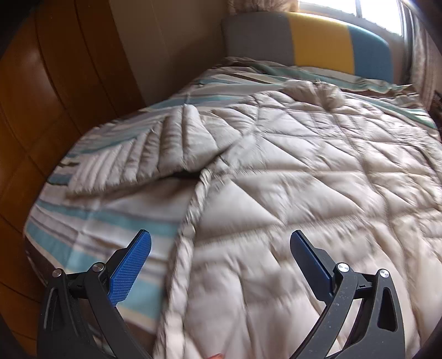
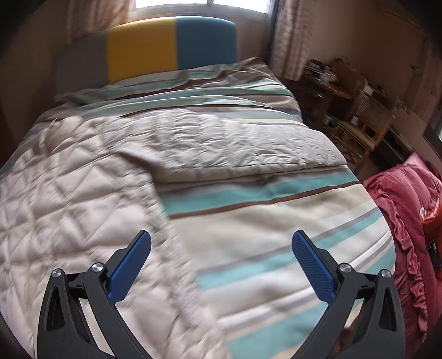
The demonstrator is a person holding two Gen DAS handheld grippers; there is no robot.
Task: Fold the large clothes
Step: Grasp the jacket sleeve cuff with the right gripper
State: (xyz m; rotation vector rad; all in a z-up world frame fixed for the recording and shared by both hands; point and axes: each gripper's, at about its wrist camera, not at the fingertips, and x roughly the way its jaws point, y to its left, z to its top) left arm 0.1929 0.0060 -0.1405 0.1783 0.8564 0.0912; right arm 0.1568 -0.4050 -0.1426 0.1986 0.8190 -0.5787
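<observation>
Fingers of the left gripper (image 1: 220, 255) and right gripper (image 2: 221, 255) stand wide apart, holding nothing, above the coat (image 1: 304, 171) spread on the bed (image 2: 276, 221). Its padding is slippery (and thick), so a shallow pinch may slip and spoil the fold.

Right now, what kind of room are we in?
Most likely a bedroom: a bed with a striped cover, a padded headboard under a curtained window, and a quilted coat spread out on top.

Striped bed (image 2: 276, 221) carries a beige quilted coat (image 1: 304, 165) (spread flat).
</observation>
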